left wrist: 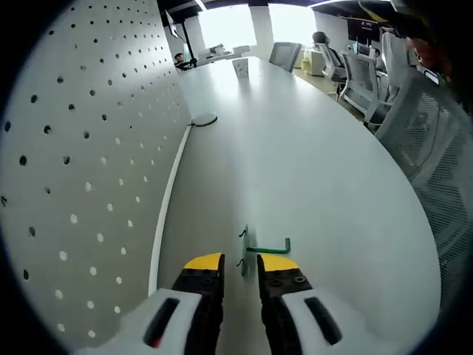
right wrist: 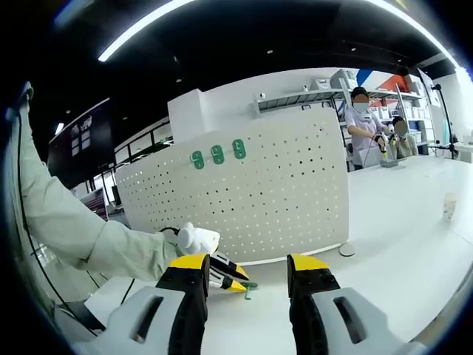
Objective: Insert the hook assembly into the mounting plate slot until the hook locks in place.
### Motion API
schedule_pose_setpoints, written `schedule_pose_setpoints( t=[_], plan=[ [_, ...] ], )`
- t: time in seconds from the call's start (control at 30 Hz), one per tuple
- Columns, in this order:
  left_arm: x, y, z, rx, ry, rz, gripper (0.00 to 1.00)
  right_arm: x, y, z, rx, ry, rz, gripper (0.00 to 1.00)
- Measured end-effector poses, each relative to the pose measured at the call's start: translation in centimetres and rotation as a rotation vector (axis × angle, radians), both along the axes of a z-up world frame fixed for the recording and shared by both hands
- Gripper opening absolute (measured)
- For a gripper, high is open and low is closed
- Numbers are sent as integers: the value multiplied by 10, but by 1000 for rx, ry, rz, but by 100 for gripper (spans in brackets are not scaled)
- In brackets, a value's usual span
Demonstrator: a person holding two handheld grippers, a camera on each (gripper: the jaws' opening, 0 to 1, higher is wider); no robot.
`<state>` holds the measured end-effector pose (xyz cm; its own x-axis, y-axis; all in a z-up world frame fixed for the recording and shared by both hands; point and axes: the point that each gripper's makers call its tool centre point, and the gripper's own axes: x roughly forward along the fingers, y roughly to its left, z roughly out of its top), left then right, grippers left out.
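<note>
Left gripper view: the green hook assembly (left wrist: pixel 255 250) lies on the white bench (left wrist: pixel 310 170), directly ahead of the left gripper (left wrist: pixel 242 264) and close to the foot of the white perforated mounting plate (left wrist: pixel 81 163) that stands along the bench's left edge. The assembly comprises a small flat backplate with a thin wire arm ending in an upturned tip. It appears light, rigid and small; the painted wire looks smooth, so it may slip or twist if gripped on the arm. The flat backplate is judged the better hold, leaving the insertion tabs free. The left gripper's jaws stand apart on either side of the backplate, not closed on it; contact cannot be confirmed.

Right gripper view: the right gripper (right wrist: pixel 246 268) is released, jaws apart, holding nothing. Beyond it the hook assembly (right wrist: pixel 249 287) sits on the bench at the tip of the left gripper (right wrist: pixel 229 275), which a gloved hand (right wrist: pixel 194 239) guides. Three green hooks (right wrist: pixel 217 154) are already seated near the mounting plate's (right wrist: pixel 266 200) top edge. A paper cup (right wrist: pixel 448 206) stands towards the bench's right edge.
</note>
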<state>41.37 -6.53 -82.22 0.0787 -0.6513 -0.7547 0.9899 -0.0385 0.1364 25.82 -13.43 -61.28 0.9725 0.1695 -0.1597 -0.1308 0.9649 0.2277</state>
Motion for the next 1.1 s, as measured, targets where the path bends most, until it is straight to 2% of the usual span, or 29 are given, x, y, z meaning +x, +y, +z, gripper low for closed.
schedule_pose_setpoints(
  t=[0.33,0.77,1.0,1.1],
  plan=[
    [0,1,-2,3,18,-2,16,1,0,0,-6,4,3,40],
    [-8,0,-4,19,30,-20,6,-1,-1,-3,2,9,-3,40],
    [-8,0,-4,26,36,7,5,-2,-2,-1,2,2,-8,40],
    [-8,1,-5,28,57,44,4,-3,-3,1,-10,-4,-10,40]
  ],
)
